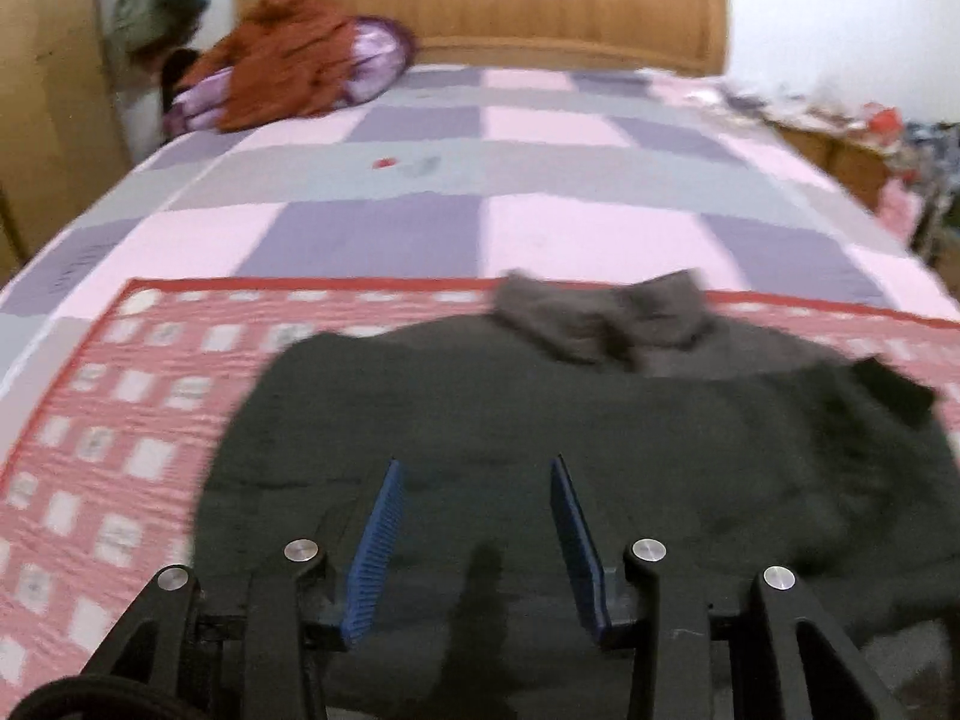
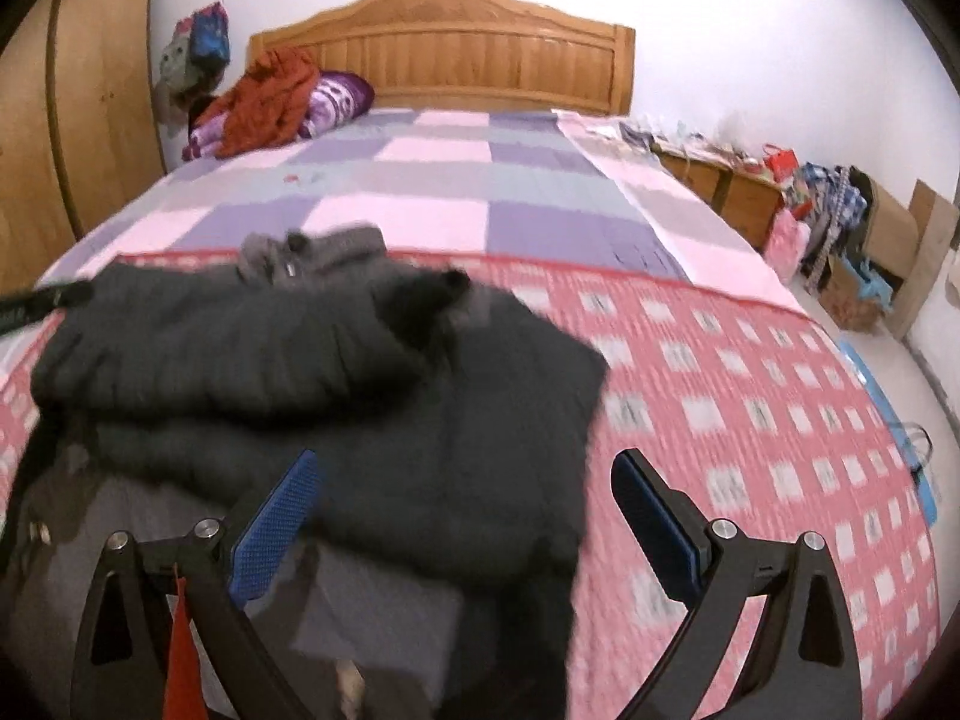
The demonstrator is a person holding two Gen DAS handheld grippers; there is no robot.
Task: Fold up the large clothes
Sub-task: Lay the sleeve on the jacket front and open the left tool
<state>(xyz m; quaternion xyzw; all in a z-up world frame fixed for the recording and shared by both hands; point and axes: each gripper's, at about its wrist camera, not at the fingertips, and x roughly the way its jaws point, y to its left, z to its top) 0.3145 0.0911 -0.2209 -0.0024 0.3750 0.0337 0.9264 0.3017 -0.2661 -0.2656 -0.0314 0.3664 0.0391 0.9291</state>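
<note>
We find the dark jacket [image 1: 540,432] lying on the near part of the bed [image 1: 540,168], on the pink-and-white checked quilt [image 1: 120,396] that covers the near end of the purple-and-pink bedspread; its grey collar [image 1: 600,318] points toward the far wooden headboard [image 1: 480,6]; in the right wrist view the jacket [image 2: 300,372] already shows layers, with a thick roll of fabric laid across the body from the left and a dark cuff [image 2: 447,285] resting near the collar, so we judge that at least one sleeve or side panel has been folded inward; the near hem hangs toward the cameras and a lighter grey lining shows at the near left, which suggests the lower part is not yet tidied; we therefore place the task at an early-to-middle stage, with the lengthwise folds partly made and the final doubling of hem toward collar still to come; the left gripper [image 1: 474,462] hovers above the near middle of the garment with its blue pads [image 1: 378,540] apart and nothing between them, so it is released; the right gripper [image 2: 468,468] stands over the near right edge of the jacket with its jaws spread wide and likewise grasps nothing; both views are blurred, so finer creases cannot be read; a heap of orange and purple laundry [image 2: 270,102] lies at the far left by the headboard, well apart from the jacket, and may be work left over.
</note>
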